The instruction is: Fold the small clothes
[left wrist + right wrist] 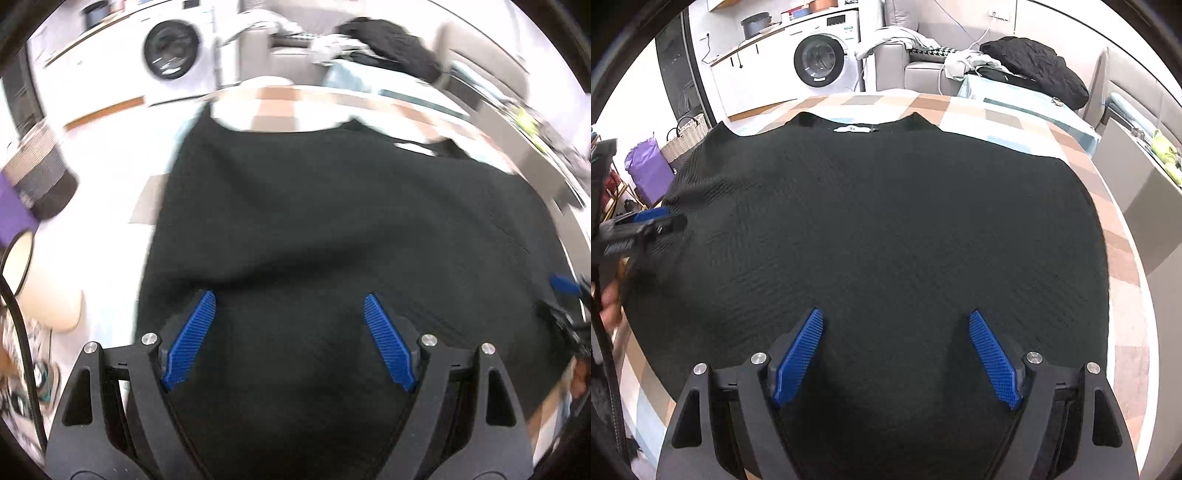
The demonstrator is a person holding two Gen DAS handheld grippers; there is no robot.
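A black knitted top (879, 229) lies spread flat on the checked tablecloth (964, 110), neckline and white label (851, 129) at the far side. My right gripper (895, 317) hovers open above the garment's near hem, blue pads wide apart, nothing between them. In the blurred left wrist view the same black top (314, 221) fills the frame, and my left gripper (290, 301) stands open over its near part, empty. The left gripper (646, 221) also shows in the right wrist view at the garment's left edge. A blue fingertip (563, 284) of the right gripper peeks in at the far right.
A washing machine (820, 61) stands beyond the table, with a grey sofa (923, 70) carrying a black jacket (1038, 66) and other clothes. A wicker basket (685, 140) and a purple bag (646, 170) sit on the floor to the left. The round table edge (1126, 229) curves on the right.
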